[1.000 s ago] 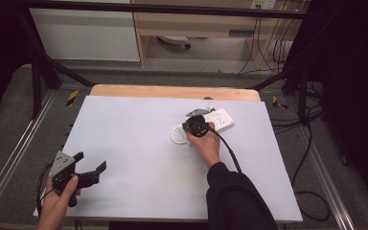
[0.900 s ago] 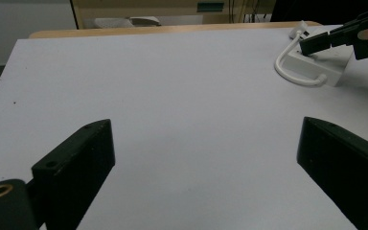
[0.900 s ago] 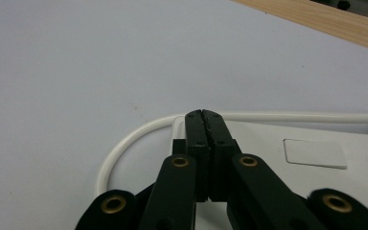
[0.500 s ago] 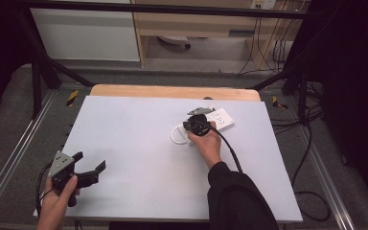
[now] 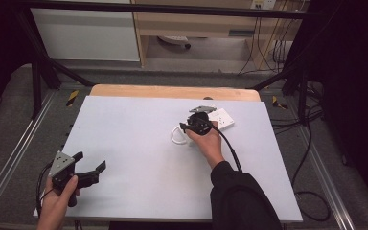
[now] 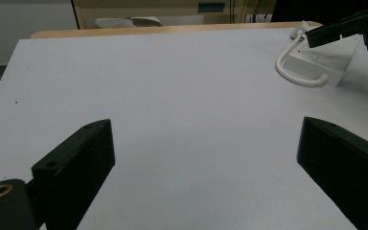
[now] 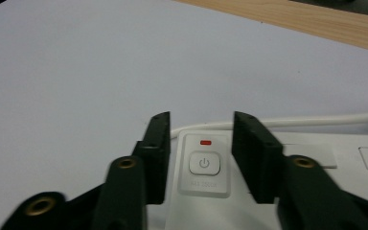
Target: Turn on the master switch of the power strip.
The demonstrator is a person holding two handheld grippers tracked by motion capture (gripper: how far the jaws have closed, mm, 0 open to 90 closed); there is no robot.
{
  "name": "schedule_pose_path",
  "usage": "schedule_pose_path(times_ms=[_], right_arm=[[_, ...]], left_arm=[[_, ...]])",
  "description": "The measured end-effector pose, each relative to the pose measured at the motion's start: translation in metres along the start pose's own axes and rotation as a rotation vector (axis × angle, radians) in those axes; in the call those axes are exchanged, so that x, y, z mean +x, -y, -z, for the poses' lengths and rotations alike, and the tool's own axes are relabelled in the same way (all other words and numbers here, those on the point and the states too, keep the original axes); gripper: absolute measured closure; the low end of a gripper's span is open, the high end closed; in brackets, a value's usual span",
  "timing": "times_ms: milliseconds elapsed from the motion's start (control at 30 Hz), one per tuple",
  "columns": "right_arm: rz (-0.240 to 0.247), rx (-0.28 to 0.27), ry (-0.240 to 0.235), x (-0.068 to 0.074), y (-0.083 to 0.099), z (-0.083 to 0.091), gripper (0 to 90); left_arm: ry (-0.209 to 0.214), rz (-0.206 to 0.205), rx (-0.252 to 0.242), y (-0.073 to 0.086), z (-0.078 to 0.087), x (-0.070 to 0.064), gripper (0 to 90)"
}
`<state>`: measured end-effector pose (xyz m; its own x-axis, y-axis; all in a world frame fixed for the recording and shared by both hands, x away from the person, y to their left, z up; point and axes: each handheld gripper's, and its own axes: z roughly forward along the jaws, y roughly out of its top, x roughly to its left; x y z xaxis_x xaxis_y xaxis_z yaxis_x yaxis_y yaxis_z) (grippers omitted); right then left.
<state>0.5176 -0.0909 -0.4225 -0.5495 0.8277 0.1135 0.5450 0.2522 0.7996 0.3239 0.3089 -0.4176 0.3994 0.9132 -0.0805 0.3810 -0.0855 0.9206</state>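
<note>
Your right gripper (image 7: 200, 160) hung over the end of the white power strip (image 7: 316, 191), which lay at the far right of the table (image 5: 139, 143), its white cord (image 5: 176, 136) looped beside it. The jaws stood partly apart, straddling the power button (image 7: 204, 164) and gripping nothing; the red lamp (image 7: 204, 142) above it was lit. That stance reads as lining up on the switch. Your left gripper (image 5: 88, 168) sat well apart at the near left corner, jaws wide and released, likely parked clear of the work.
</note>
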Motion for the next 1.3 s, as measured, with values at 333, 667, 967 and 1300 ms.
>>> schedule_pose_path(times_ms=[333, 667, 967, 1300], right_arm=[[-0.058, 0.019, -0.001, -0.004, -0.003, 0.005, 20.1], [-0.065, 0.002, 0.027, -0.009, -0.009, 0.014, 8.7], [-0.049, -0.002, 0.014, -0.007, -0.010, 0.017, 7.6], [-0.024, -0.008, 0.040, -0.008, -0.012, 0.023, 11.3]], left_arm=[[-0.004, -0.003, 0.005, 0.000, 0.000, 0.000, 5.8], [-0.004, -0.004, 0.005, 0.000, 0.000, 0.000, 5.6], [-0.004, -0.003, 0.004, 0.000, 0.000, 0.000, 5.6], [-0.004, -0.001, 0.001, 0.000, 0.000, 0.000, 5.6]])
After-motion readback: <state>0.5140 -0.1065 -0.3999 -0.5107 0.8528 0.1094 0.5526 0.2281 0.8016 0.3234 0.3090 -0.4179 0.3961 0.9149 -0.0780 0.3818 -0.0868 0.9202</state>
